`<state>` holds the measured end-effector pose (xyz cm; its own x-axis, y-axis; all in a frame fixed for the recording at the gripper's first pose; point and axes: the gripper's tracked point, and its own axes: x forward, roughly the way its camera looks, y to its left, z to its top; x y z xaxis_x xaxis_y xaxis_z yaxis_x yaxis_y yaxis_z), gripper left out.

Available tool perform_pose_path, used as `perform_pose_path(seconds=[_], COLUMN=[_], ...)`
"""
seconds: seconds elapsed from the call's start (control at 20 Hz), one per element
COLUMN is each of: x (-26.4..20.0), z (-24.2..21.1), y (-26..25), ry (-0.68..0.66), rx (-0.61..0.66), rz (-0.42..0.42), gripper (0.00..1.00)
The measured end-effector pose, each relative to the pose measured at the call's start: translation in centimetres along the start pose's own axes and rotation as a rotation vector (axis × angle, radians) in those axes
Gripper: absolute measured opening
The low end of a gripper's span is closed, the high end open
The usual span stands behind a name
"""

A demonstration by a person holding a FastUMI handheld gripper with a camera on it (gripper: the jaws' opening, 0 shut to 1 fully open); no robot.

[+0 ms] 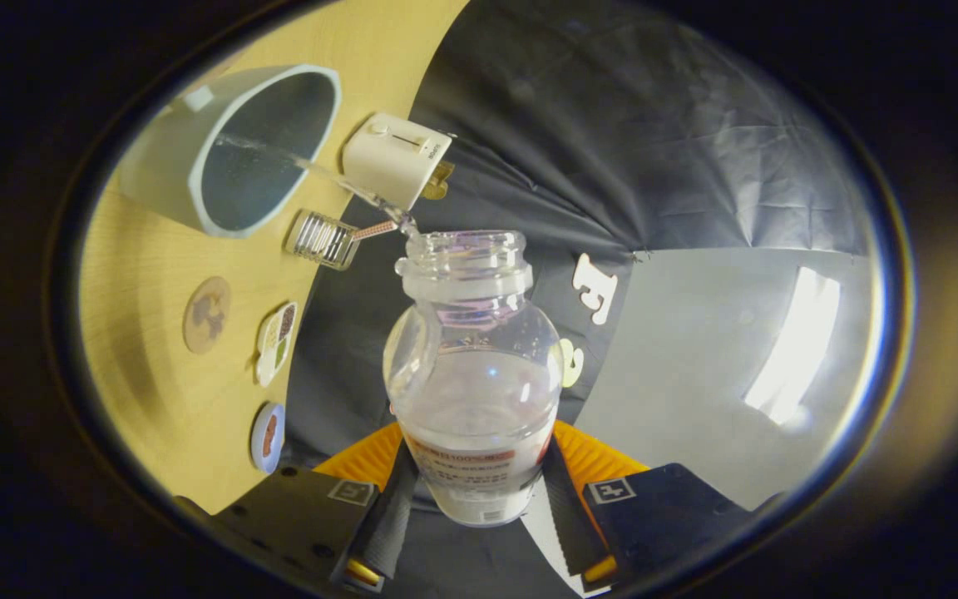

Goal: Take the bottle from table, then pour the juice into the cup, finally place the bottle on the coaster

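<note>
Tool (476,499) is clenched on the bottle (472,374), both fingers pressing its lower body at the label band. The view is rolled hard, so the bottle is tipped well over with its open neck toward the cup (234,150). A thin clear stream runs from the bottle's lip into the cup's mouth, landing on the inner wall. This is mid-pour.

The cup stands on the table (155,399) near its back edge by the booth wall. Close by, along that same edge, are a white boxy gadget (396,160) and a small ribbed clear container (323,240). The stream passes just beside both.

The round brown coaster (207,314) lies further along the table from the cup, with a small painted dish (277,343) next to it and a little blue-rimmed disc (268,437) beyond that.

To do this step well, my read:
- Hold the tilt steady. The stream is thin and lands inside the rim; more tilt would throw it past the far wall.
- Keep the neck aimed at the middle of the cup, not the near rim.
- Plenty of liquid is left in the bottle, so increase the angle slowly as the level drops.
- Don't loosen the squeeze; the grip is low on a smooth wet-looking bottle, which could slip or twist.
- Right the bottle over the cup before moving off, so the last drips fall inside.
</note>
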<state>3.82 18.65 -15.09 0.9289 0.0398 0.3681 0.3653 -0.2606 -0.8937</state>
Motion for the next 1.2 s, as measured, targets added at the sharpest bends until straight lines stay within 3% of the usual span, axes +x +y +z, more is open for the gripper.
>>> perform_pose_path(seconds=[0.7,1.0,1.1,1.2], x=[0.0,0.0,-0.1,-0.2], z=[0.9,0.9,1.0,1.1], y=[-0.7,-0.1,0.9,2.9], ry=[-0.035,-0.028,-0.02,0.006], rx=[-0.032,0.0,0.049,0.147], rz=[-0.037,-0.015,0.034,0.137], gripper=[0.77,0.78,0.78,0.78])
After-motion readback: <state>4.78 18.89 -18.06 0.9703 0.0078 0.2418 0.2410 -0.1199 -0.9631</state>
